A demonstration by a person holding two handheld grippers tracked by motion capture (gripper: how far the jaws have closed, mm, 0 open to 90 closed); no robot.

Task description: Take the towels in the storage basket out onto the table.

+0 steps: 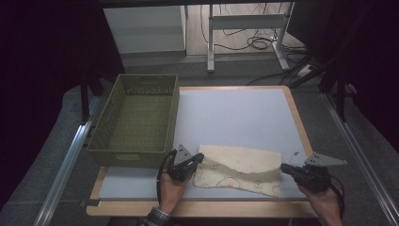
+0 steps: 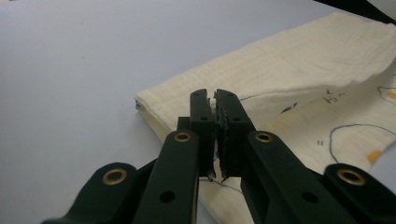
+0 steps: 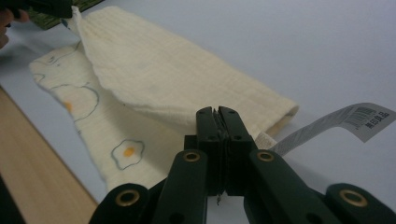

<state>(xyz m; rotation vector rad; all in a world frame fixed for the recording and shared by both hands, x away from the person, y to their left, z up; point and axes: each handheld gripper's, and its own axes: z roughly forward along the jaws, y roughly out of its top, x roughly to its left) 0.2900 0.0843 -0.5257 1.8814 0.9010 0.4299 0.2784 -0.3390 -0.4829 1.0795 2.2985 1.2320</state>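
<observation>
Looking down, we see a pale mat [image 1: 235, 113] on a wood-edged table [image 1: 301, 127]; both grippers, left [image 1: 196, 161] and right [image 1: 285, 168], pinch the half-folded cloth [image 1: 240, 170] beside a green basket [image 1: 136, 117]

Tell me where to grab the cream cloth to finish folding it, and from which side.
Judging by its pose, take the cloth by its two near corners, one gripper at each short end, coming in low from the person's side. The top layer is already turned back, leaving the egg-printed layer's near edge free on the table. The left gripper and right gripper, jaws shut, already sit at those ends.
</observation>
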